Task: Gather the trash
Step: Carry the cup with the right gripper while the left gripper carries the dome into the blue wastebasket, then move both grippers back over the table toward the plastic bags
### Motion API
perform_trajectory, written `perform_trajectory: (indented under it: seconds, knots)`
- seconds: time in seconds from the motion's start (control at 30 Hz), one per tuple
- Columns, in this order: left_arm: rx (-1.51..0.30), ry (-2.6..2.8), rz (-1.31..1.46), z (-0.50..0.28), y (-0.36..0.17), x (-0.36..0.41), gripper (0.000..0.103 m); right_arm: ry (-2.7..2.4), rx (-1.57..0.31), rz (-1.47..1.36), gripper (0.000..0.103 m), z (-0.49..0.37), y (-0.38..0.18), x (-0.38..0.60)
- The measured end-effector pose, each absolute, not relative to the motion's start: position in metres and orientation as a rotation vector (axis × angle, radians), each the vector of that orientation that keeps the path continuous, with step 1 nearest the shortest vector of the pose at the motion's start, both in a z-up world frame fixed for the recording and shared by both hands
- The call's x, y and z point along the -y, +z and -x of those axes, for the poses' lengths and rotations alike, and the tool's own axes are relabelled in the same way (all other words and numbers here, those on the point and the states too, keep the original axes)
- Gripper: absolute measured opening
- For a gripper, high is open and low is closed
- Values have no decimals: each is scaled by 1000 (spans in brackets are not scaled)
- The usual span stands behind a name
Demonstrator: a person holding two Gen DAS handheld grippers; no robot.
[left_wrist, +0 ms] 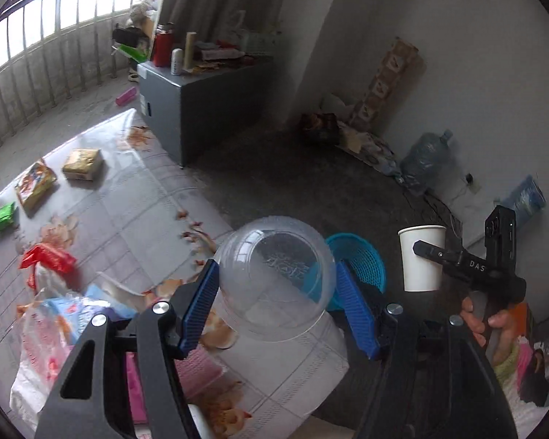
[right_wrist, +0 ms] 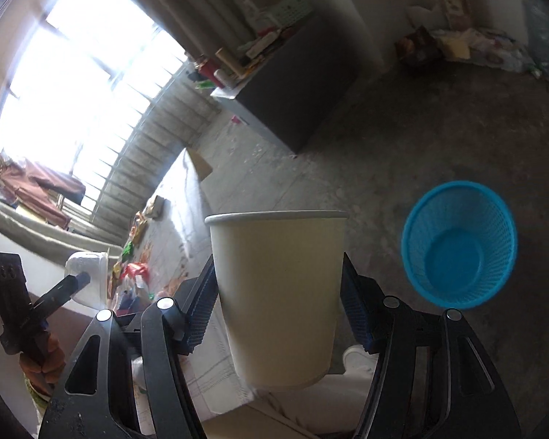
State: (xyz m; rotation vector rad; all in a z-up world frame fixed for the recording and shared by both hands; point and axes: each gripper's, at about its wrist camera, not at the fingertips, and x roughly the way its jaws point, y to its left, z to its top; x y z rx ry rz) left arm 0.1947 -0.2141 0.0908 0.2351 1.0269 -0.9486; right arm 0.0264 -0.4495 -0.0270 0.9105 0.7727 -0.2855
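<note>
the left gripper (left_wrist: 276, 289) is clamped on a clear plastic bowl (left_wrist: 274, 278), tilted and empty, held above the desk (left_wrist: 135, 219) edge. the right gripper (right_wrist: 278, 303) grips an upright white paper cup (right_wrist: 278, 292); its inside is hidden. a blue mesh bin (right_wrist: 459, 245) stands empty on the floor (right_wrist: 384, 153), apart from both. wrappers (left_wrist: 47, 259) lie on the desk.

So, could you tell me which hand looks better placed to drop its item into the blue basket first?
Probably the left. Its clear bowl overlaps the basket in the left wrist view, while the right gripper holds the paper cup clearly off to one side of it.
</note>
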Motion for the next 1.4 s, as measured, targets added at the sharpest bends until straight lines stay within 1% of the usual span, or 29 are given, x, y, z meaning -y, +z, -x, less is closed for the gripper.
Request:
perform_trajectory:
  seconds: [0.1, 0.17, 0.23, 0.33, 0.43, 0.47, 0.5, 0.53, 0.57, 0.63, 0.73, 0.87, 1.03, 1.13, 1.2, 1.23, 1.4]
  knots:
    - [-1128, -1043, -321, -170, 56, 301, 64, -405, -775, -1010, 60, 13, -64, 488]
    - [-1218, -1099, -360, -158, 26, 354, 64, -479, -784, -1077, 60, 27, -93, 510]
    - [-1252, -1091, -405, -149, -3, 401, 64, -531, -793, -1127, 61, 31, -121, 528]
    - [-1292, -1076, -450, -140, -47, 459, 64, -593, -805, -1207, 61, 33, -160, 557]
    - [-1345, -1050, -450, -137, -88, 500, 65, -631, -827, -1267, 63, 30, -197, 582]
    - [-1360, -1046, -449, -137, -100, 512, 65, -638, -840, -1286, 68, 27, -210, 590]
    - [-1383, -1045, -461, -132, -112, 521, 67, -657, -851, -1308, 76, 30, -221, 597]
    - [-1412, -1029, -481, -135, -125, 531, 70, -675, -854, -1328, 79, 27, -232, 603]
    - [-1429, -1001, -491, -137, -135, 536, 74, -690, -859, -1340, 82, 25, -241, 608]
    - [-1427, -957, -476, -141, -142, 542, 75, -722, -896, -1337, 82, 23, -254, 615]
    - [-1384, -954, -442, -136, -136, 533, 78, -741, -904, -1332, 82, 25, -260, 612]
    - [-1302, -995, -442, -133, -116, 521, 78, -753, -875, -1254, 82, 33, -242, 600]
    - [-1228, -1087, -366, -132, -72, 483, 78, -791, -814, -1074, 83, 34, -192, 573]
    - [-1194, -1098, -329, -132, -39, 450, 79, -799, -767, -955, 88, 34, -151, 547]
    - [-1152, -1116, -302, -131, -13, 423, 81, -806, -743, -868, 94, 32, -122, 528]
    - [-1129, -1118, -292, -131, -1, 407, 82, -807, -733, -827, 95, 30, -110, 518]
    - [-986, -1080, -237, -127, 60, 319, 87, -779, -727, -657, 95, 14, -61, 469]
